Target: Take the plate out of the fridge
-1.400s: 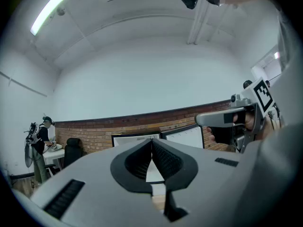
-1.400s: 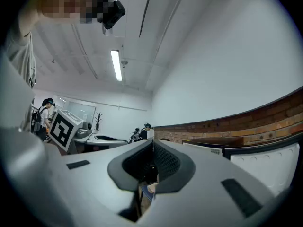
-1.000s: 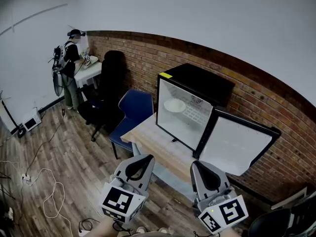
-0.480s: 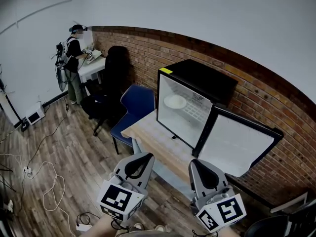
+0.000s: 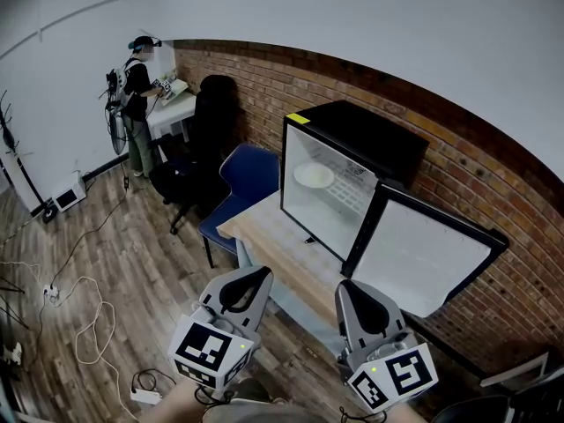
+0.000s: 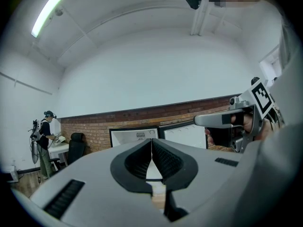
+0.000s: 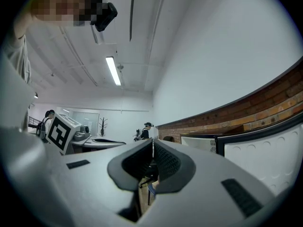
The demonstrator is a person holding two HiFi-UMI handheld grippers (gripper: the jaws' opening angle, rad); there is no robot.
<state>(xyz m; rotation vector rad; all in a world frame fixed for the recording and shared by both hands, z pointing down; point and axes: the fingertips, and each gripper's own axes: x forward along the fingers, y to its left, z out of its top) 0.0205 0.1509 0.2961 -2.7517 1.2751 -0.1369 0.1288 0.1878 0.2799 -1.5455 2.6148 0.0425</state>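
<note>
Plate point(image 5: 314, 175) lies on a shelf inside the open fridge point(image 5: 370, 144), toward the upper left of the white interior, as seen from the head view. The fridge stands on a wooden table point(image 5: 278, 258) against a brick wall point(image 5: 264, 82), its door point(image 5: 427, 258) swung wide to the right. A blue chair point(image 5: 248, 179) sits just beside the table's left end, a black chair point(image 5: 211, 117) behind it. In the far corner a person point(image 5: 137, 82) stands at a white desk point(image 5: 172, 108). Cables point(image 5: 84, 329) trail over the wood floor. Both tools hover low in the foreground, well apart from the fridge: the left gripper point(image 5: 254, 280) and the right gripper point(image 5: 351, 293), side by side, each pointing toward the table.

From the left gripper view, the left gripper point(image 6: 151, 151) has its jaws pressed together with nothing between them. Beyond them show the fridge opening point(image 6: 133, 136) and its door point(image 6: 182, 135); the plate cannot be made out here. The right gripper point(image 6: 232, 122) shows at the right edge, and the distant person point(image 6: 45, 136) at the left.

From the right gripper view, the right gripper point(image 7: 153, 157) also has its jaws pressed together on nothing. The fridge door point(image 7: 265, 152) fills the right side beneath the brick wall point(image 7: 265, 103), and the left gripper's marker cube point(image 7: 59, 134) appears at the left.
</note>
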